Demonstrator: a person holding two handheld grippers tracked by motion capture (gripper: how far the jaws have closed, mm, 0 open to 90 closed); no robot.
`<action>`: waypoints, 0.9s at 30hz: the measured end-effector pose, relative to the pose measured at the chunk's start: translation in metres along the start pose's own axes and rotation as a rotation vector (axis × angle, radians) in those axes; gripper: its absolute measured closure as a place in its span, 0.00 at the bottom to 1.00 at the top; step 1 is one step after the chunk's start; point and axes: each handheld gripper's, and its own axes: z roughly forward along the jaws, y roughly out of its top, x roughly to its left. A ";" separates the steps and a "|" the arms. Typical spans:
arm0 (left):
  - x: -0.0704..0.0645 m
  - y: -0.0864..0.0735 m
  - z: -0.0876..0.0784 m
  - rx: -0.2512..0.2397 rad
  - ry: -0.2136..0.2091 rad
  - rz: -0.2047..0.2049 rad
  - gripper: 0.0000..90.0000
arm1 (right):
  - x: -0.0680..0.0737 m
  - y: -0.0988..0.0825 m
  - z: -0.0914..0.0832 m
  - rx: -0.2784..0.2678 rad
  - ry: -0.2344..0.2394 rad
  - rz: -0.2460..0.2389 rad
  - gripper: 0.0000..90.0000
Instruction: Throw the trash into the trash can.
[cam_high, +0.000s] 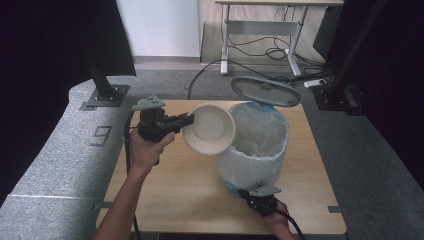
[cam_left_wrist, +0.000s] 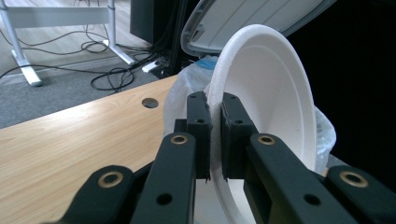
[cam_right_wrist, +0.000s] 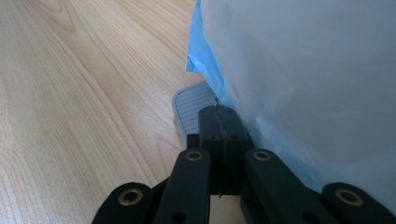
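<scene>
High view, read from left to right: the left gripper (cam_high: 187, 120) pinches the rim of a white foam bowl (cam_high: 210, 129), tipped on edge above the worktop (cam_high: 170, 185) just beside the bin's (cam_high: 255, 150) open mouth. The lid (cam_high: 265, 91) stands raised. Lower right, the right gripper (cam_high: 250, 192), jaws pressed together, rests on the pedal (cam_right_wrist: 194, 109) at the bin's foot. Opening looks done; the bowl is not yet dropped into the liner.

white bowl (cam_high: 209, 129) in left tongs (cam_high: 186, 120) beside open bin (cam_high: 260, 145)
</scene>
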 end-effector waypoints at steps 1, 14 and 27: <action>0.000 0.001 0.002 0.000 0.000 0.000 0.94 | 0.000 0.000 0.000 0.000 0.001 0.000 1.00; -0.009 0.010 0.025 0.014 -0.001 0.021 0.94 | 0.000 0.000 0.000 0.000 0.002 -0.002 1.00; -0.013 0.022 0.049 0.039 -0.013 0.027 0.94 | 0.000 0.000 0.000 0.000 0.002 -0.004 1.00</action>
